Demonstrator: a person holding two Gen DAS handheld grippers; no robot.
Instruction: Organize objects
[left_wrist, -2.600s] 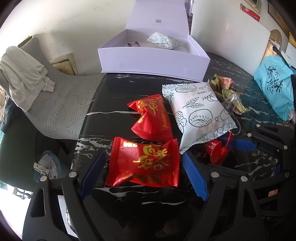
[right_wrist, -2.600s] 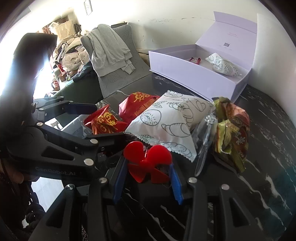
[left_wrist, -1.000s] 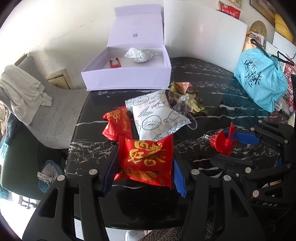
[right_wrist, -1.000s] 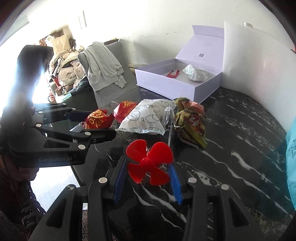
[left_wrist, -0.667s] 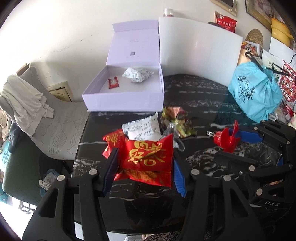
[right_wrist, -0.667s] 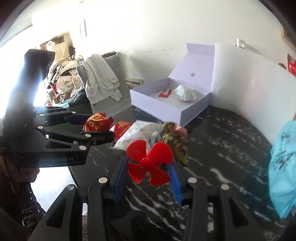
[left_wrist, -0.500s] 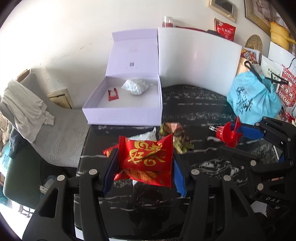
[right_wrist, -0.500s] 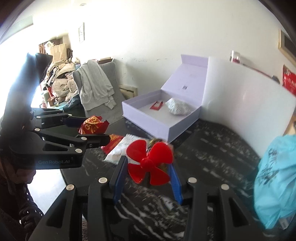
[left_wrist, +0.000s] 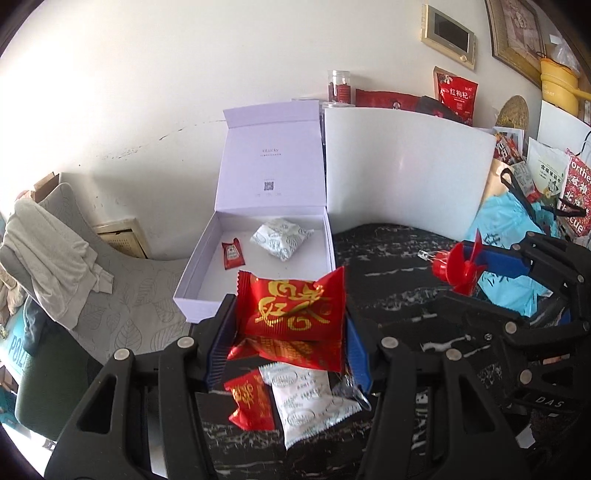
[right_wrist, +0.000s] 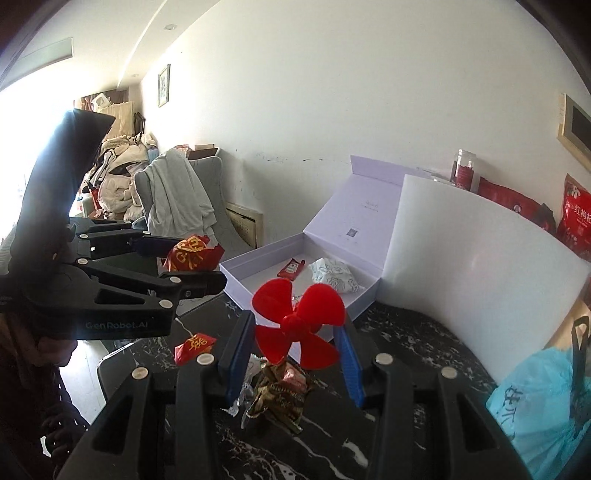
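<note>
Above the counter (left_wrist: 402, 266), just short of the open lilac box (left_wrist: 255, 291), left tongs (left_wrist: 284, 332) are pinching a red snack packet (left_wrist: 295, 306); right tongs (right_wrist: 295, 354) are pinching a red propeller (right_wrist: 295, 321).

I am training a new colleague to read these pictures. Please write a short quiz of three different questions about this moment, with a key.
1. True or false: the open lilac box is empty.
2. What does the right gripper hold?
A. a glass jar
B. a red propeller
C. a white packet
3. Fill in: the left gripper holds a ____ snack packet.

Key: 1 false; 2 B; 3 red.
</note>
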